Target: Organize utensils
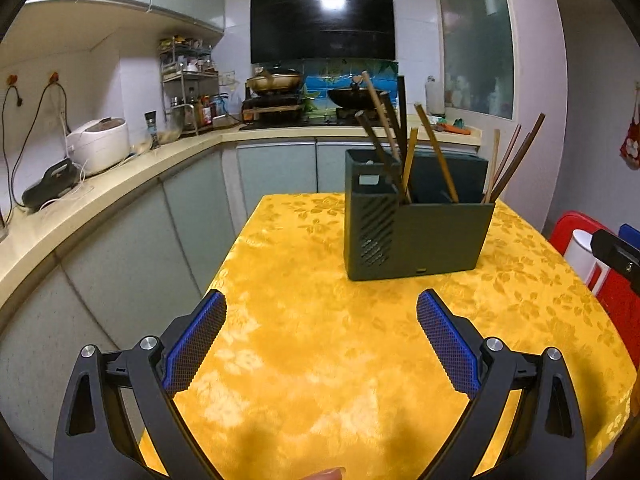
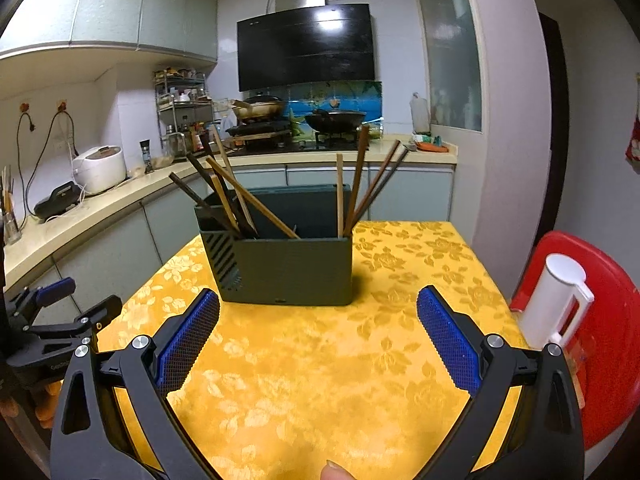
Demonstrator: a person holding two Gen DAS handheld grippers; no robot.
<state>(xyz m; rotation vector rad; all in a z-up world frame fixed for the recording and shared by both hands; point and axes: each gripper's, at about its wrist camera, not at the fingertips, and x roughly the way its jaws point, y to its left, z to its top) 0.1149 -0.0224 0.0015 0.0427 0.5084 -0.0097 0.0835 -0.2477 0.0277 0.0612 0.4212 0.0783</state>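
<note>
A dark green utensil holder (image 1: 416,232) stands on the yellow tablecloth (image 1: 320,360); it also shows in the right wrist view (image 2: 288,268). Several wooden chopsticks (image 1: 436,152) lean in its left part, several more (image 1: 516,160) at its right end; the right wrist view shows the left bunch (image 2: 240,204) and the right bunch (image 2: 360,188). My left gripper (image 1: 322,312) is open and empty, short of the holder. My right gripper (image 2: 318,312) is open and empty, facing the holder's front. The left gripper (image 2: 64,312) shows at the table's left edge.
A white jug (image 2: 556,304) stands on a red stool (image 2: 608,320) right of the table. A kitchen counter (image 1: 120,184) with a rice cooker (image 1: 98,144) runs along the left. A stove with pans (image 2: 304,120) is behind.
</note>
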